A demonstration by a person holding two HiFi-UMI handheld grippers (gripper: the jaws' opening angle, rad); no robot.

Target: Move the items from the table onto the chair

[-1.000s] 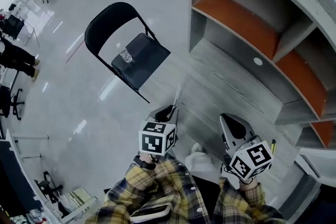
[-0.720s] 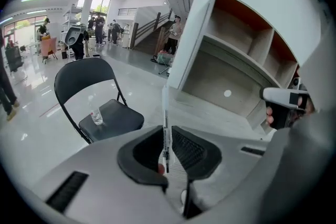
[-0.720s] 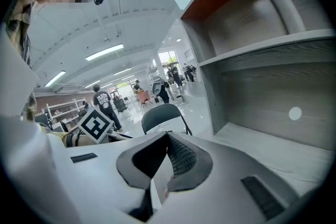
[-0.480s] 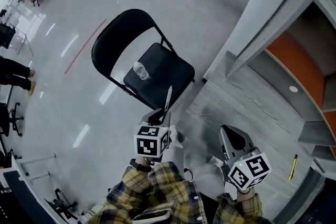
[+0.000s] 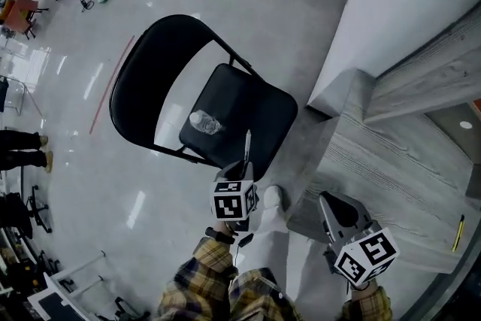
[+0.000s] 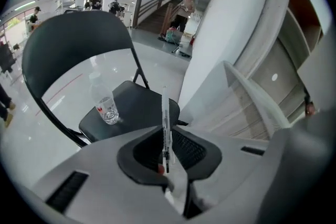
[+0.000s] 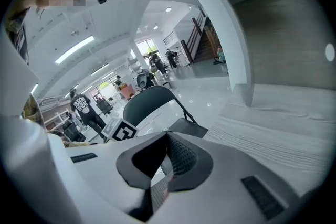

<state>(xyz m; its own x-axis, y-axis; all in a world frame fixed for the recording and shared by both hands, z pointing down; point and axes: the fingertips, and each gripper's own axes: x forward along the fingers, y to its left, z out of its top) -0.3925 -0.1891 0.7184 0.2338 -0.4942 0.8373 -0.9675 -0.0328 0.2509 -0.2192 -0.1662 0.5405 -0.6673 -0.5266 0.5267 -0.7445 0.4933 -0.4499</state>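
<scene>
On the chair point(image 5: 248, 113) seat, toward 9 o'clock, a bottle point(image 5: 204, 122) already sits. The left hand-held gripper point(image 5: 240, 166) clamps a thin pen point(image 5: 247, 146) at the seat's 6 o'clock edge, not yet delivered. The right hand-held gripper point(image 5: 334, 208) is clenched empty. A yellow pen point(image 5: 458, 232) lies on the surface point(image 5: 406, 177) at 3 o'clock.

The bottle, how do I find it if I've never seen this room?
Look for the black folding chair on the shiny floor. The clear plastic bottle rests on its seat. Nothing else sits there, and it is see-through.

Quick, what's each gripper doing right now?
Left hand-held gripper: closed on a pen.
Right hand-held gripper: closed, empty.
</scene>
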